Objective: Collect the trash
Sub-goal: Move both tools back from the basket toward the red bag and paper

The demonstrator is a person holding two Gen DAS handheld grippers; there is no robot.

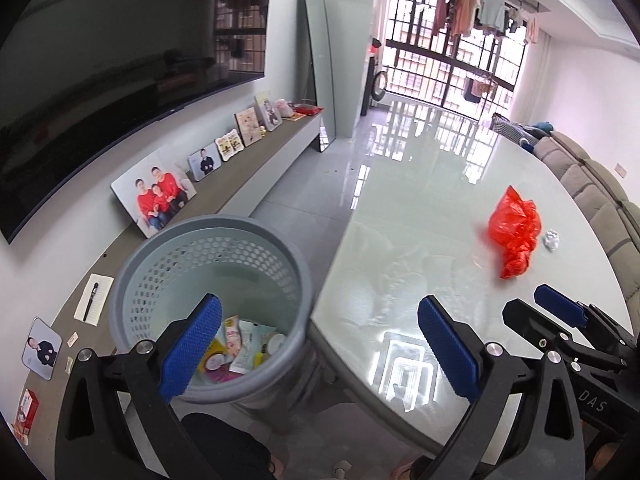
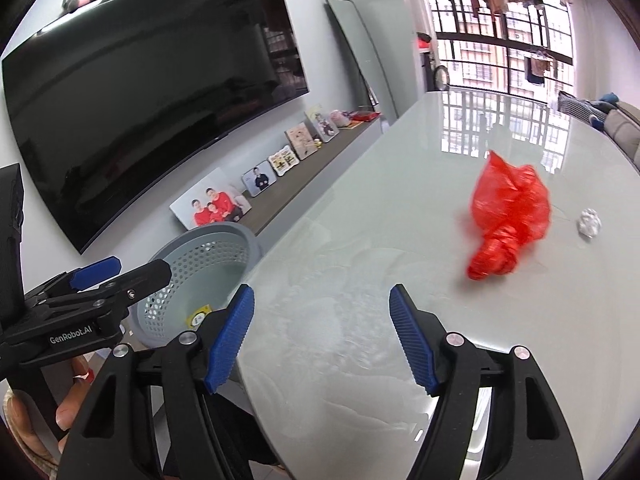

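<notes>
Trash remains on the bench (image 2: 360,240): a red plastic bag (image 2: 508,224) beside a crumpled paper ball (image 2: 589,222). Both right tongs (image 2: 322,340) and left tongs (image 1: 316,352) gape empty. Right should straddle the bag's knotted end, then carry it to the basket (image 1: 208,280).

Wall TV (image 2: 152,92), leaning mirror (image 1: 320,68), barred window (image 1: 452,40) w/ laundry, glossy grey floor (image 1: 304,200), sofa (image 1: 592,184).

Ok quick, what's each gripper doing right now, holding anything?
Left gripper: open, holding nothing, above the bin and table edge.
Right gripper: open, nothing between the jaws, over the table short of the red bag.
</notes>
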